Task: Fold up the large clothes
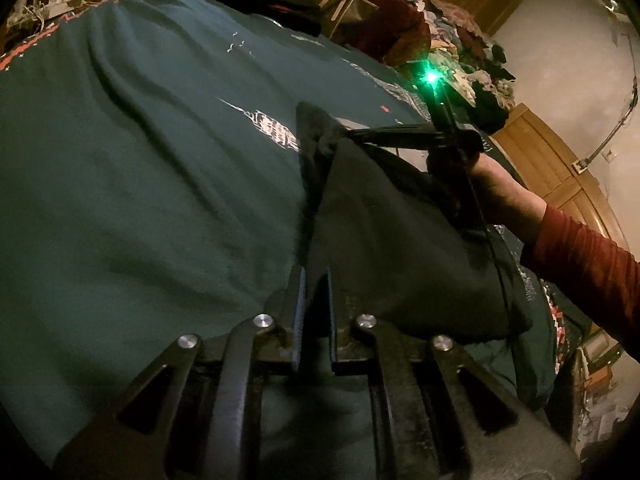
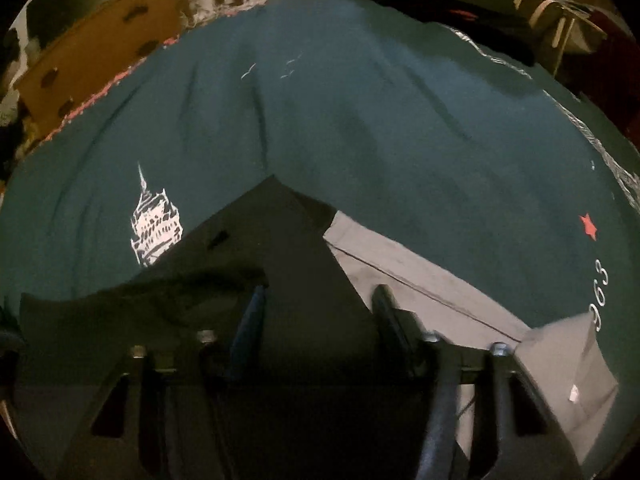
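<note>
Pinching the dark grey garment [image 1: 400,240] low in the frame, the left gripper [image 1: 316,300] stood nearly closed on its edge; the right gripper [image 2: 316,312] gaped wide over the cloth, gripping nothing. A fold seemed underway — next, carrying that edge across. Beneath lay a teal printed blanket [image 1: 140,160]; a clothes pile [image 1: 460,40] crowded the upper right.

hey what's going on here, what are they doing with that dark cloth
A person is folding a dark grey garment on a teal printed blanket, holding a claw in each hand. The left claw is shut on one edge of the garment. The right claw has its fingers spread with the fabric between them, so it looks open. A corner of the garment is raised, mid-fold.
</note>
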